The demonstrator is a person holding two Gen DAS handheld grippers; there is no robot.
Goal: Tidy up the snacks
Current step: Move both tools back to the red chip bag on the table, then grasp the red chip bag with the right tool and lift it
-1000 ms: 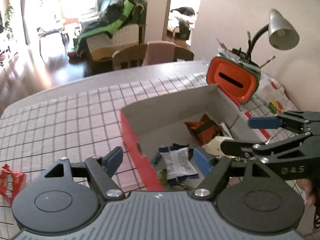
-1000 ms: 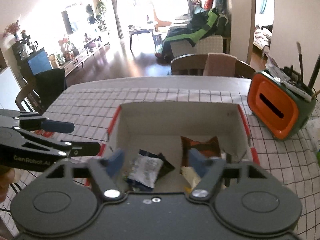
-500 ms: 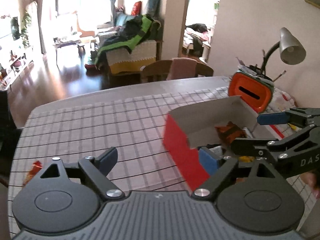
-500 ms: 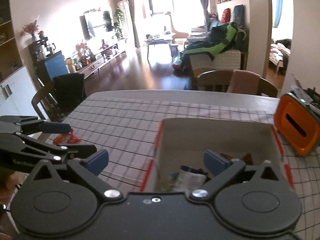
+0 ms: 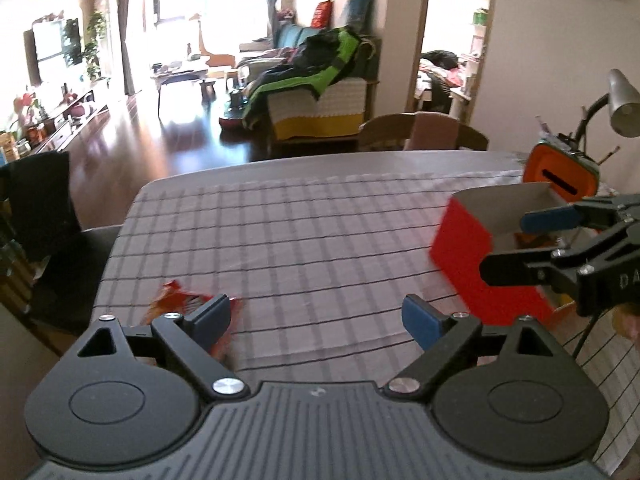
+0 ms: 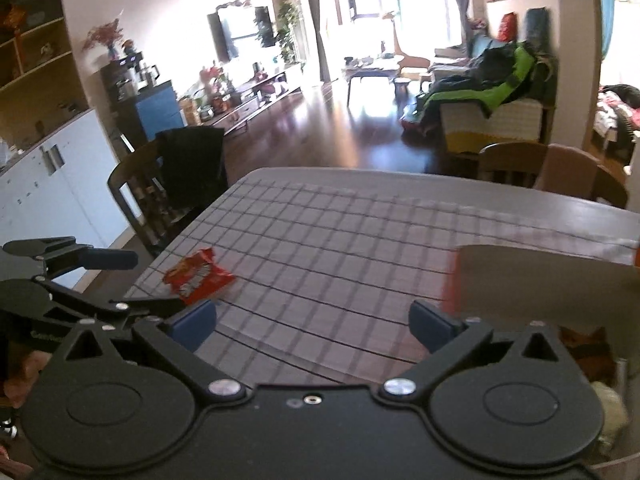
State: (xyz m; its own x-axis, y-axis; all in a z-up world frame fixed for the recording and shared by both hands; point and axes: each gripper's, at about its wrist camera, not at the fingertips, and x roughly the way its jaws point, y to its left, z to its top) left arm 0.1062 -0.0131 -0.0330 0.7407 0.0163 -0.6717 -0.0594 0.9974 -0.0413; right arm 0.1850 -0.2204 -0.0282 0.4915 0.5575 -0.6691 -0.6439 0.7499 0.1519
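Both grippers have swung from the red box (image 5: 464, 248) toward the red snack packet (image 6: 199, 276), the left gripper (image 5: 316, 318) and right gripper (image 6: 312, 322) having just spread wide, empty, ready for pickup.

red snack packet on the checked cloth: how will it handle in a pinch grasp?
The crinkled red foil snack packet lies flat on the checked tablecloth, so it is probably light and floppy and would sag from one corner. Its glossy wrapper looks slippery, so the fingers may skid. Lying so low, it may slide on the cloth rather than lift.
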